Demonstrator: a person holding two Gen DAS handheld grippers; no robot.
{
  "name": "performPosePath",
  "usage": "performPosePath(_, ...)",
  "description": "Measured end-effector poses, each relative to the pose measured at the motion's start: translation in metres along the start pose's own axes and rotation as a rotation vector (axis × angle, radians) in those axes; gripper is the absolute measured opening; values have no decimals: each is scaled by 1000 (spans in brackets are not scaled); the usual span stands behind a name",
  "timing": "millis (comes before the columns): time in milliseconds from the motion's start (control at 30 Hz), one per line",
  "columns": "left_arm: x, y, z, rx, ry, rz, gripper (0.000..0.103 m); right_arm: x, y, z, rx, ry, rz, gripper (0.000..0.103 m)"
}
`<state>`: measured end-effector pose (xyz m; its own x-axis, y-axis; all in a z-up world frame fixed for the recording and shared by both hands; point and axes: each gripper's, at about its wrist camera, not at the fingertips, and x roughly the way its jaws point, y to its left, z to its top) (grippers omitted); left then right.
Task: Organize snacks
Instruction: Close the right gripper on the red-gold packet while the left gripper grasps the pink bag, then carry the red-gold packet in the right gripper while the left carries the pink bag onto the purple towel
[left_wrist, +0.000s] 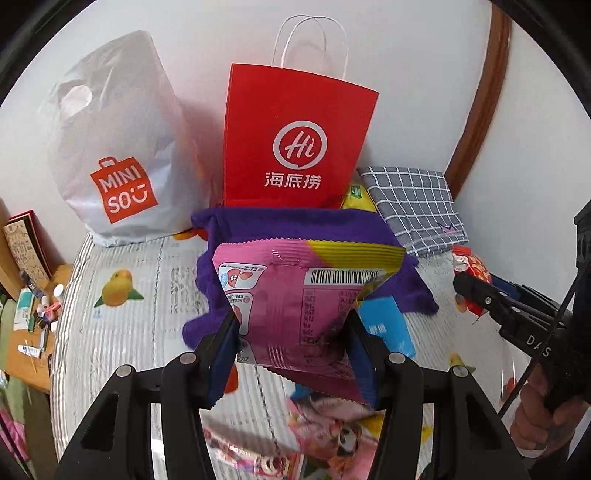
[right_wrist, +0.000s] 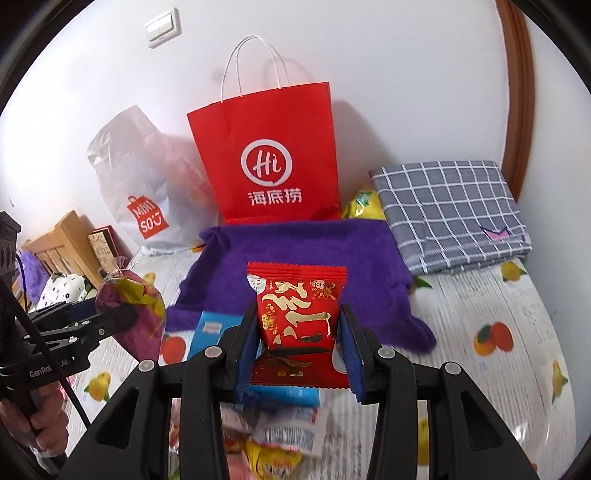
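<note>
My left gripper (left_wrist: 293, 332) is shut on a pink and yellow snack packet (left_wrist: 295, 295) with a barcode, held above the bed. It also shows at the left of the right wrist view (right_wrist: 129, 302). My right gripper (right_wrist: 297, 332) is shut on a red snack packet (right_wrist: 297, 314) with gold characters; it also shows at the right of the left wrist view (left_wrist: 472, 277). A purple towel (right_wrist: 295, 254) lies ahead of both. Behind it stands a red paper bag (right_wrist: 273, 158) against the wall. More packets (right_wrist: 273, 435) lie blurred below the grippers.
A white MINISO plastic bag (left_wrist: 110, 147) stands left of the red bag. A folded grey checked cloth (right_wrist: 450, 206) lies at the right, with a yellow packet (right_wrist: 364, 203) beside it. A blue packet (left_wrist: 388, 325) lies by the towel. A cluttered wooden bedside table (left_wrist: 33, 314) is at the left.
</note>
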<state>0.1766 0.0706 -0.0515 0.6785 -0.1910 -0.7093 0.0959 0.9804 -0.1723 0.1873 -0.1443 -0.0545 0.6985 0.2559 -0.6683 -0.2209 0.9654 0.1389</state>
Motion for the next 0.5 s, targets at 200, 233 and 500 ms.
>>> performPosePath(200,26,4,22,11,22,17,53,30,-3,21,-4,15,8,41)
performPosePath(233,31,6,25,12,25,21,53,36,-4,25,-5,17,7,41)
performPosePath(500,66,24,48,-1,61,44,53,77,-13,49,-13,34,-6,41)
